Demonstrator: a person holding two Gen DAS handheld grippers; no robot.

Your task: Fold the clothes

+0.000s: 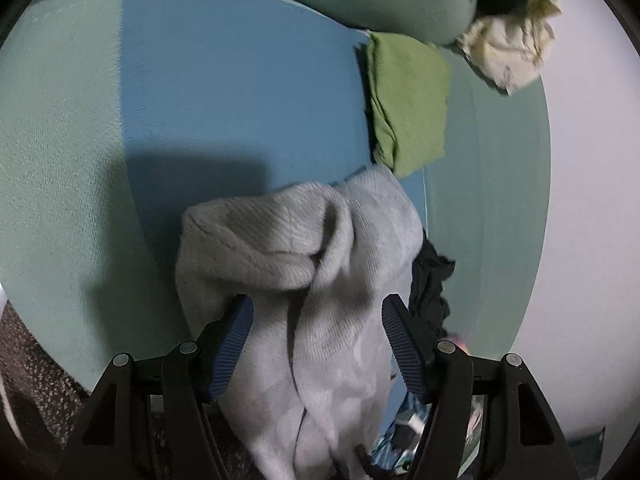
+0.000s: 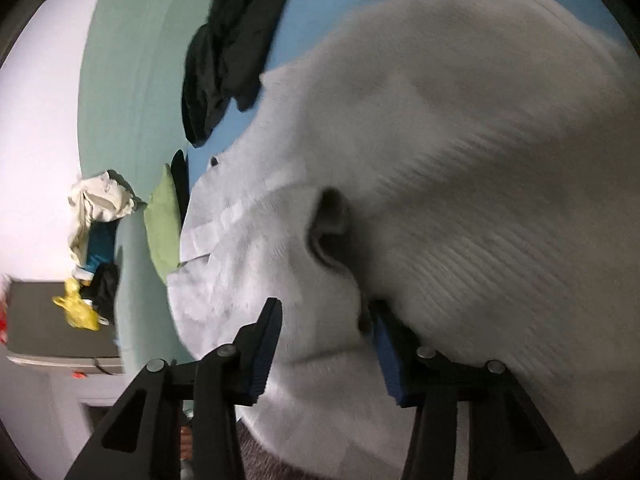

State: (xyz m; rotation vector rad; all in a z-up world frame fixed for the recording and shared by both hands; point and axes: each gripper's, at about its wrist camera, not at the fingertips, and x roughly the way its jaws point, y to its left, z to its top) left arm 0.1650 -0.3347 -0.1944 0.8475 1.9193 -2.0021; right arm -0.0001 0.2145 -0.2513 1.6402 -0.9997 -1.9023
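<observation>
The grey sweater (image 1: 304, 264) lies bunched on the blue sheet (image 1: 240, 80) of the bed, near its front edge, with a fold of it running between the fingers of both claws. The left claw (image 1: 318, 340) stands wide, the knit lying loosely between its pads without being pinched. The right claw (image 2: 326, 344) is half open with a ridge of the sweater between its pads; I cannot tell whether they press it yet. A folded green cloth (image 1: 408, 104) sits further back, a black garment (image 2: 236, 48) just beside the sweater. The step in hand looks like taking hold of the sweater to spread it. Next, both claws need a firm pinch on matching edges before lifting and laying it flat.
</observation>
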